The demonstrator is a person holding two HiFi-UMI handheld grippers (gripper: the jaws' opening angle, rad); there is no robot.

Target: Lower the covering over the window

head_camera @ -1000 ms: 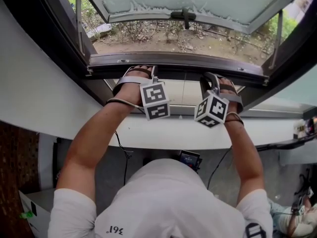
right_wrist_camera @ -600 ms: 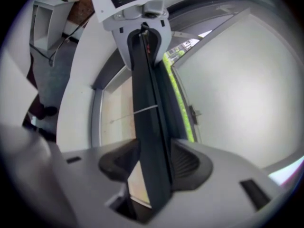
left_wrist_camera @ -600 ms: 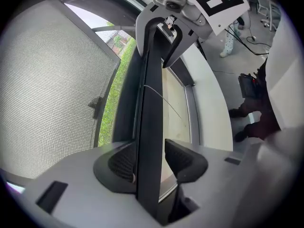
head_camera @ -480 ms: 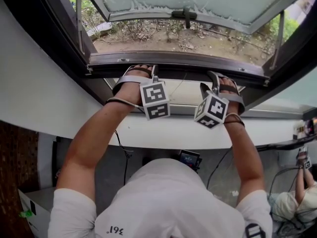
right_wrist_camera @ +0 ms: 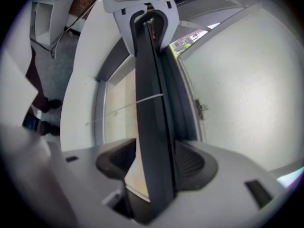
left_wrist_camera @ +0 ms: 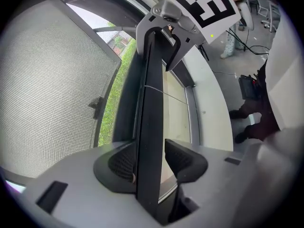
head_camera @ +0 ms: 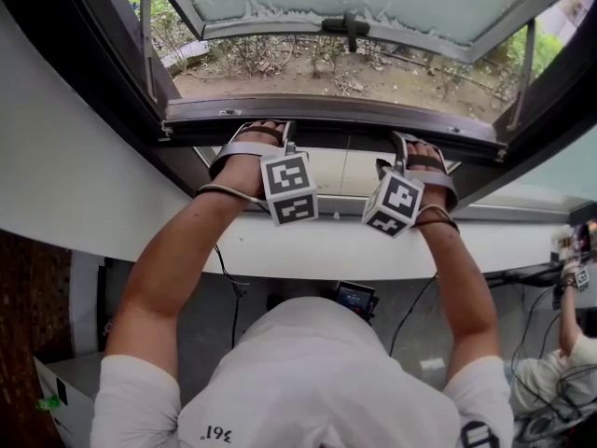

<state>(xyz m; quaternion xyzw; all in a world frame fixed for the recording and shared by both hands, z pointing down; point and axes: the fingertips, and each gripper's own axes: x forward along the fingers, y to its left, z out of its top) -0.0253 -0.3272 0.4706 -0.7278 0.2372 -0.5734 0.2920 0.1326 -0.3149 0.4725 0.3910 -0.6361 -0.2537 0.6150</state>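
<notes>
Close in at jaws: left gripper [left_wrist_camera: 151,142] looks clamped on dark bar [left_wrist_camera: 151,80] of covering. Right gripper [right_wrist_camera: 156,142] jaws just opened, bar between them, gap on one side. Bar lies along lower window frame [head_camera: 326,110]. Risk: one-sided hold, so bar may skew or creep up at right end if unlatched. Thin cord [left_wrist_camera: 171,96] across bar could snag. Beyond, open sash [head_camera: 373,7] well apart from bar.

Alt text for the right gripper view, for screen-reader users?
A dark bar runs up the frame between the right gripper's jaws, which have just been opening; a gap shows on one side of it. The left gripper straddles the bar's far end, and a pale window pane fills the right.
</notes>
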